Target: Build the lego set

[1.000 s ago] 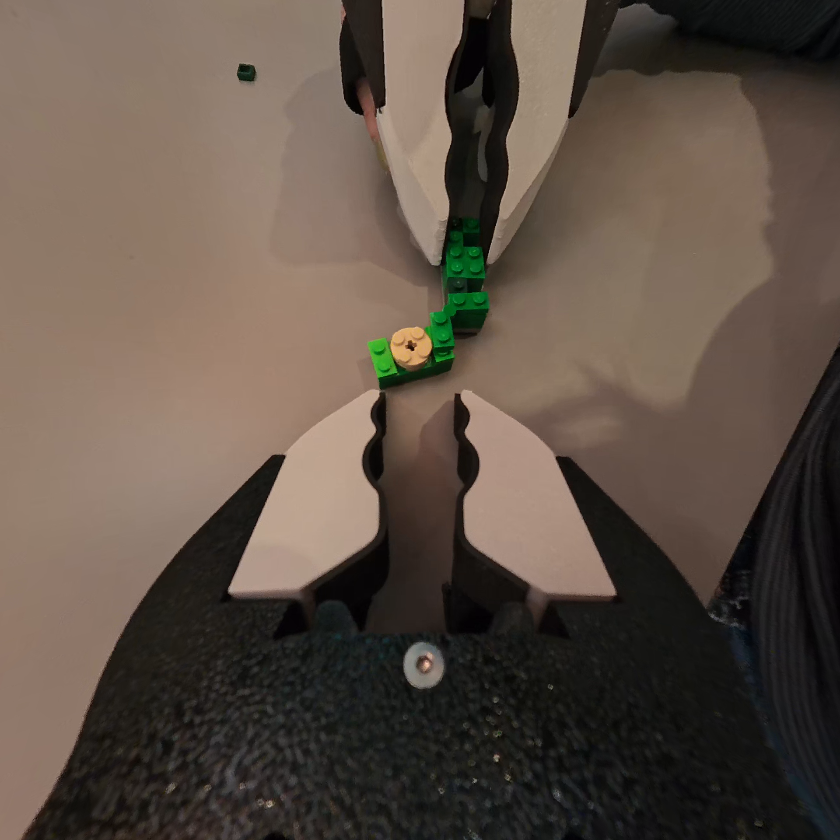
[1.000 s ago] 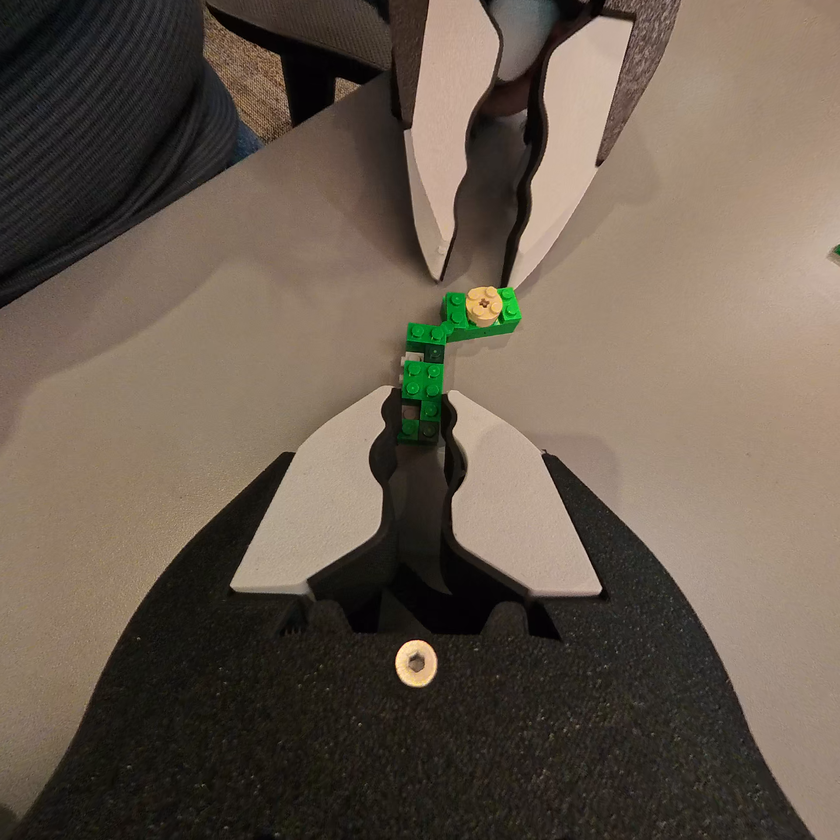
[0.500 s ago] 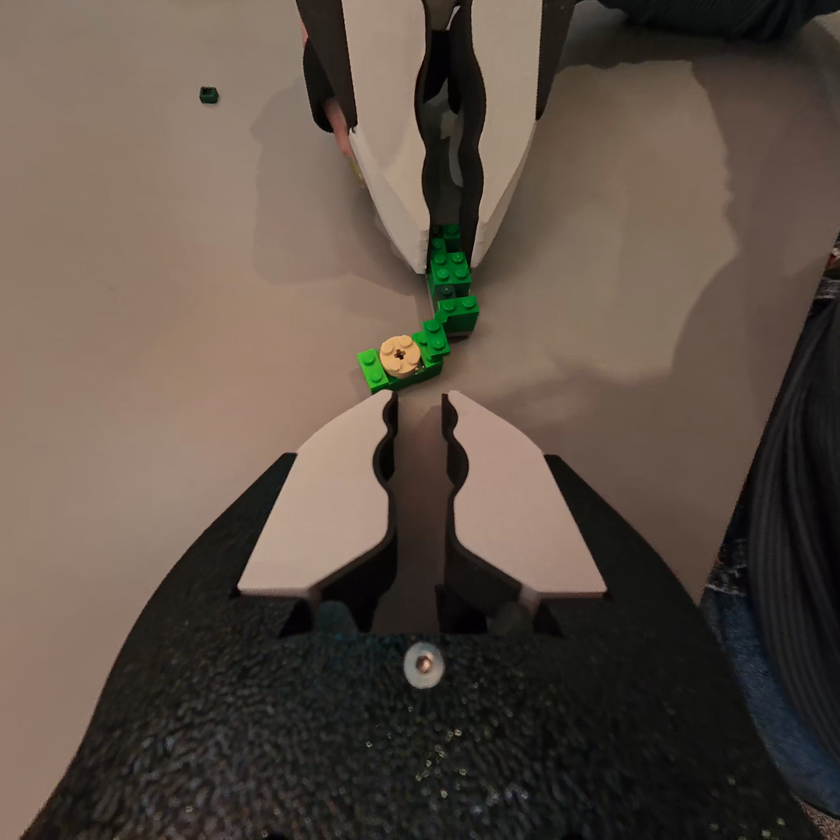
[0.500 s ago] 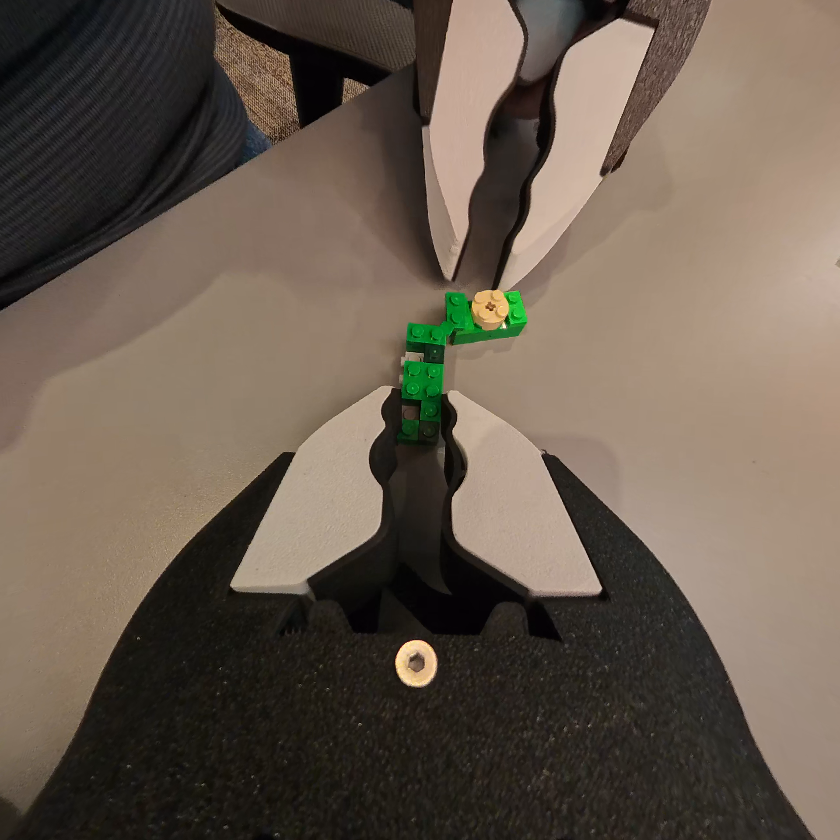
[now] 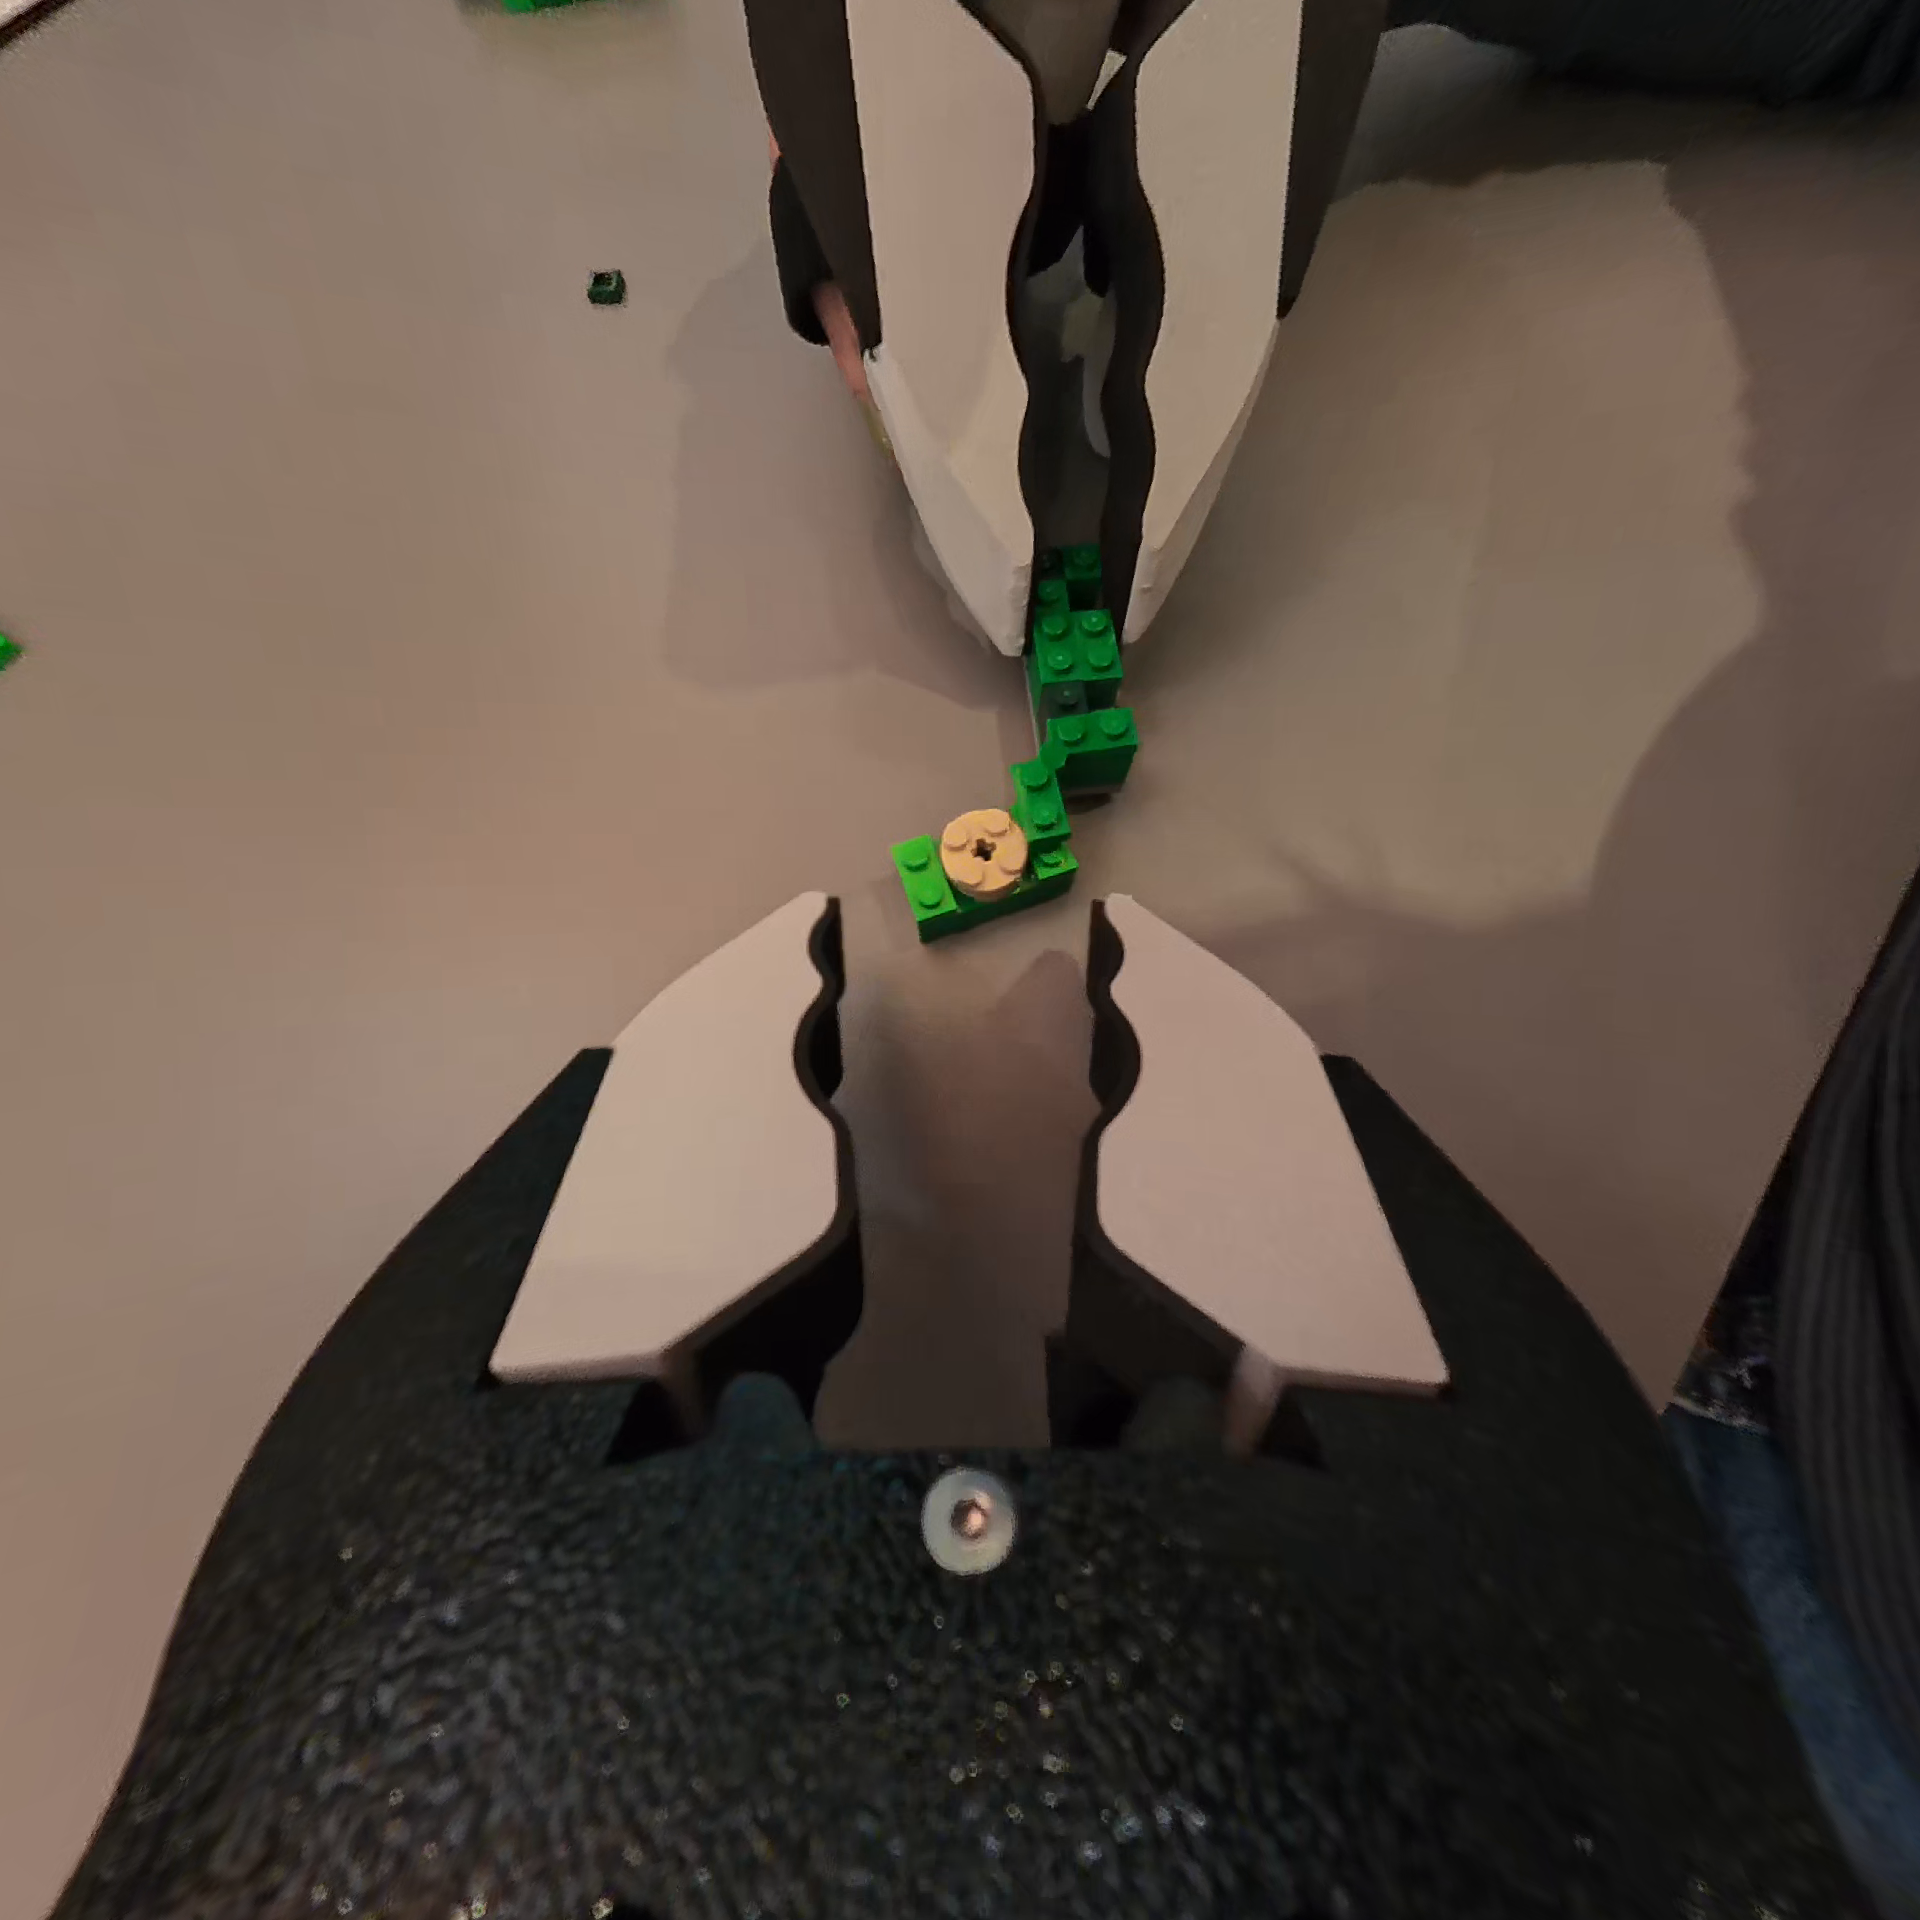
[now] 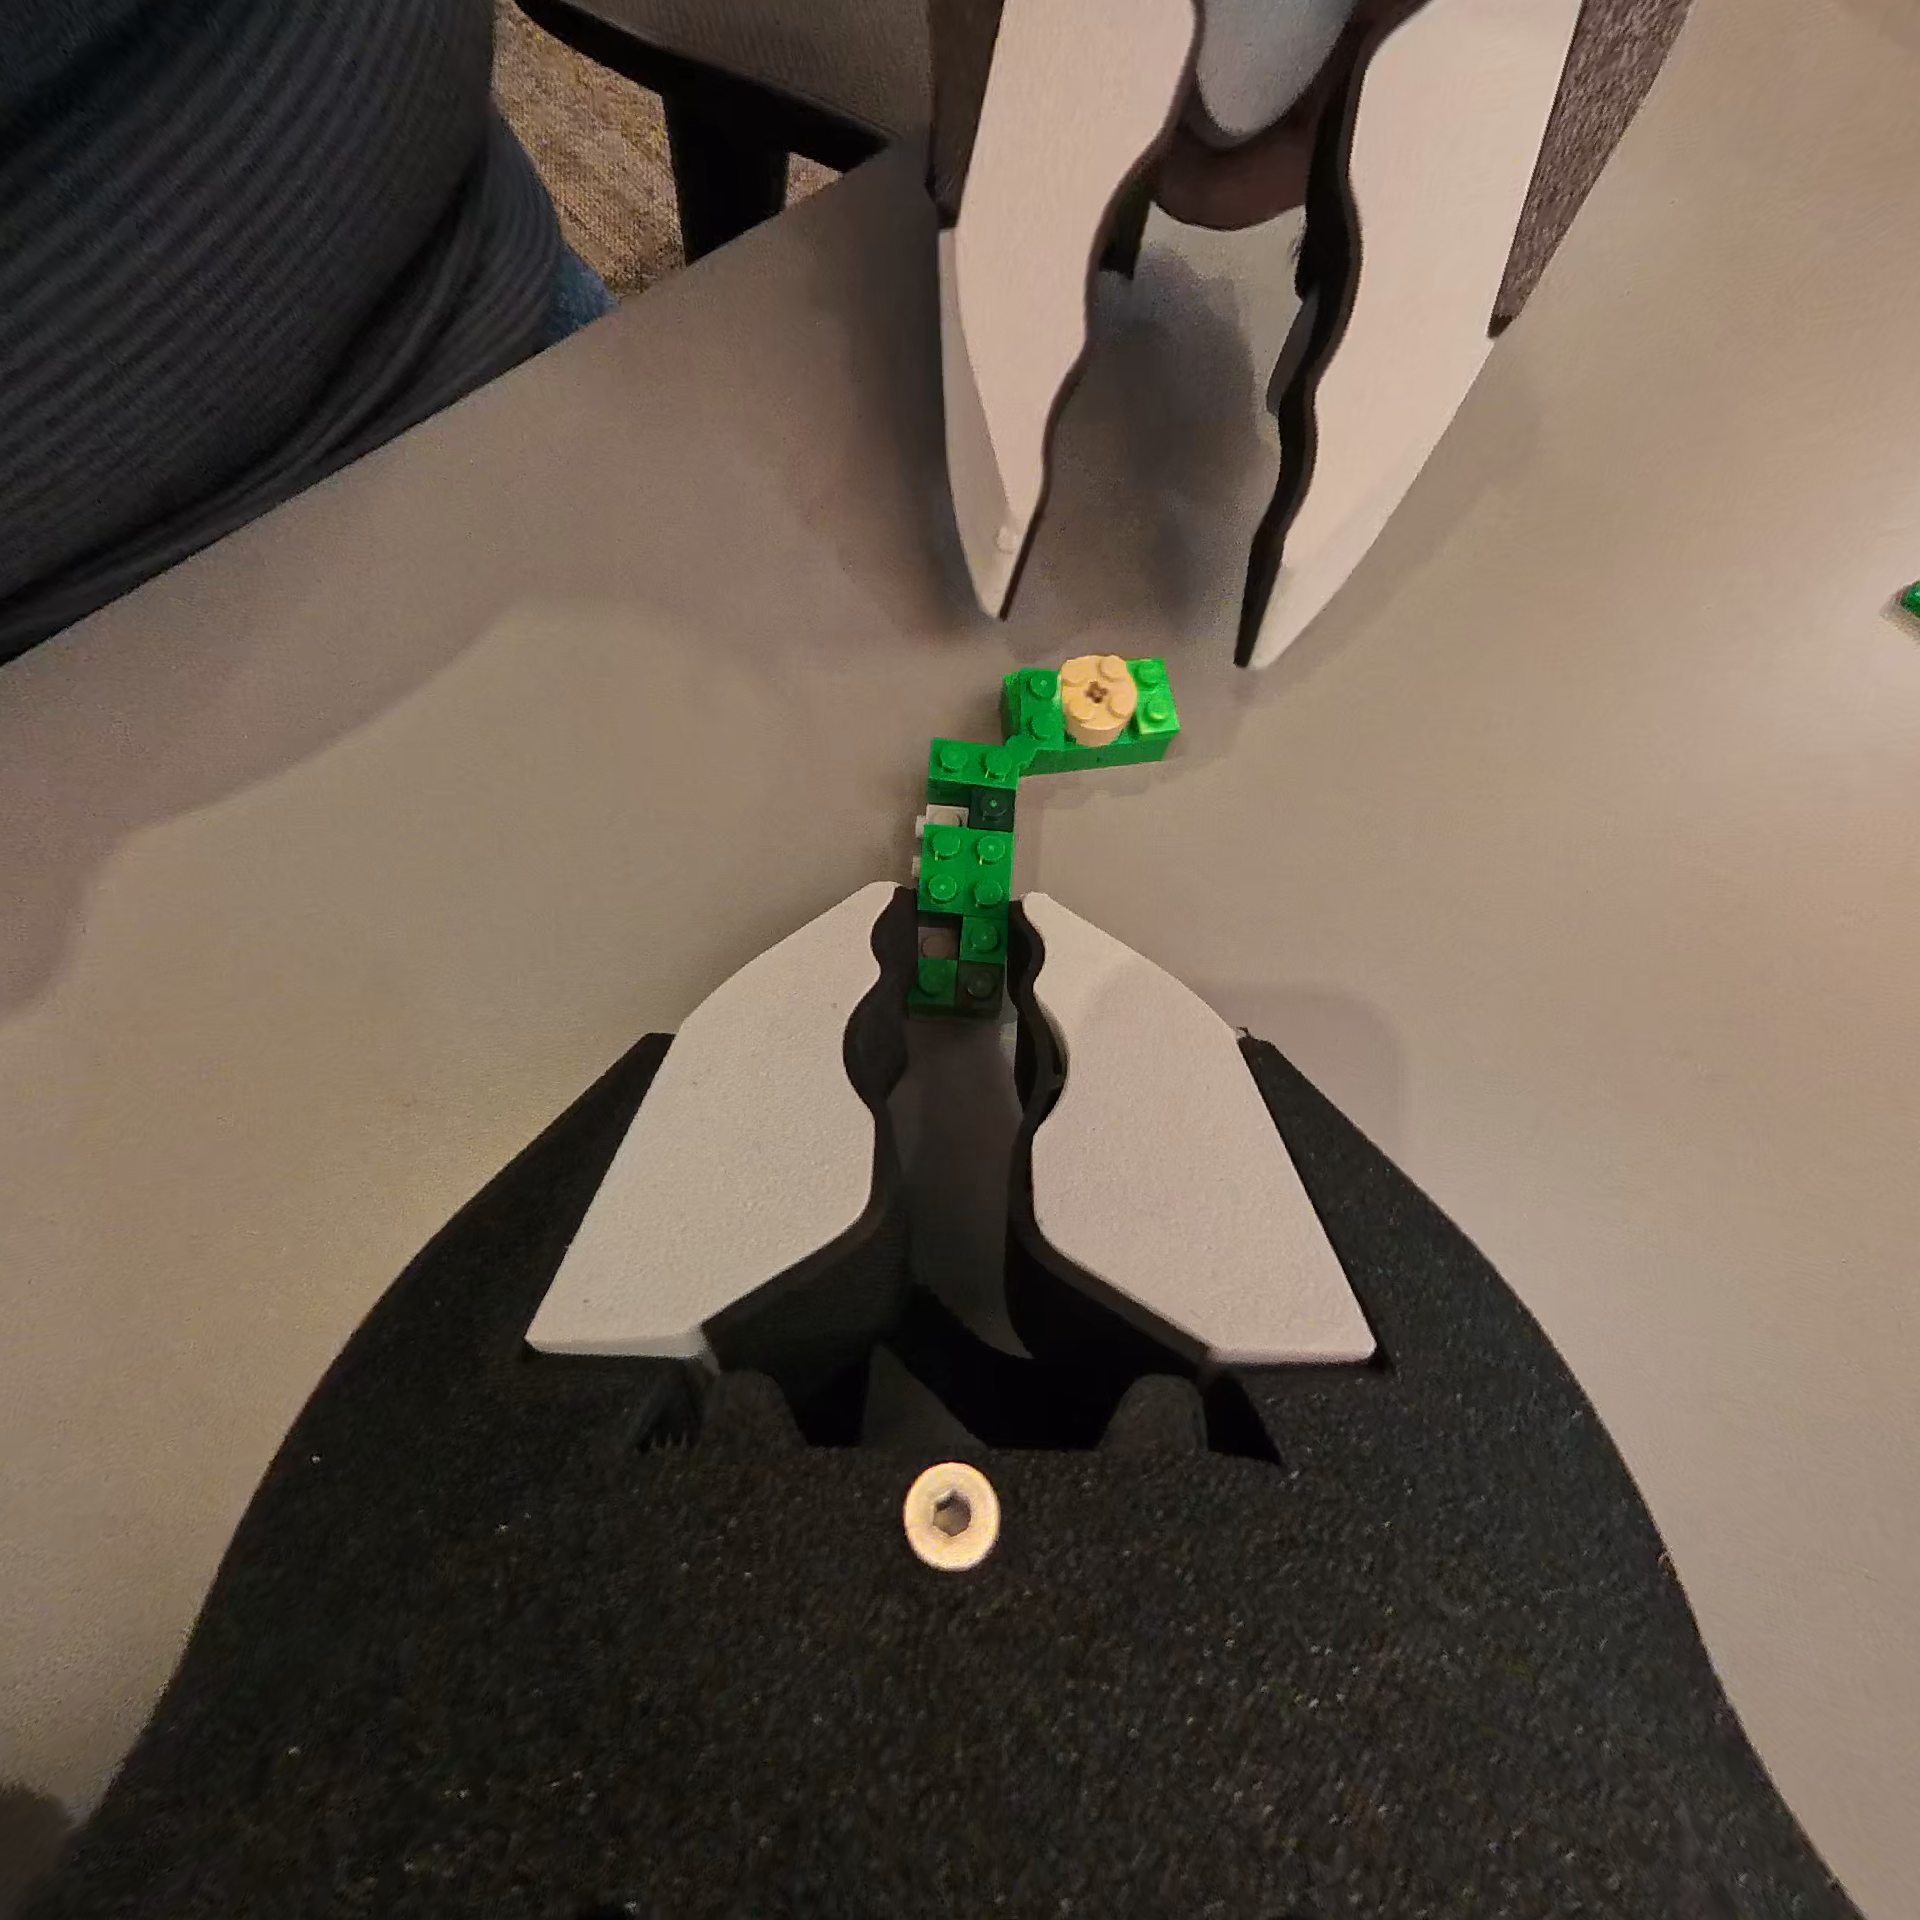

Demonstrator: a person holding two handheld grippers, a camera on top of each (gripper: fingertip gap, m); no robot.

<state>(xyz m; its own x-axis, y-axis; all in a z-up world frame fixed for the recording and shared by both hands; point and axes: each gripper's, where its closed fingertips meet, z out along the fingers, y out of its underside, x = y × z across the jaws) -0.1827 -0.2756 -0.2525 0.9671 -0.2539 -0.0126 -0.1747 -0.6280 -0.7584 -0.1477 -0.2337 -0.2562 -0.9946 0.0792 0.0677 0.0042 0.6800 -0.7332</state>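
A green lego chain (image 6: 971, 862) of several bricks lies on the grey table, bent like a step; it also shows in the left wrist view (image 5: 1070, 727). A tan round stud piece (image 6: 1099, 698) sits on its far end, nearest the left gripper (image 5: 982, 852). My right gripper (image 6: 961, 909) is shut on the chain's other end; it shows across the table in the left wrist view (image 5: 1075, 613). My left gripper (image 5: 964, 909) is open and empty, its tips just short of the tan-stud end, one on each side; it shows in the right wrist view (image 6: 1122, 634).
A small dark green piece (image 5: 605, 288) lies at the far left, and green bits (image 5: 5, 649) at the left edge and top edge (image 5: 530, 5). A person in dark striped clothing (image 6: 208, 260) sits by the table edge (image 6: 727, 249). A chair is behind. Left tips to right tips: about 6 cm. The small dark green piece (image 5: 605, 288) lies around 15 cm away from my right fingertips.
My left gripper has opened wider and sits close to the tan-stud end of the chain. The right gripper still holds the other end; the chain has hardly moved.
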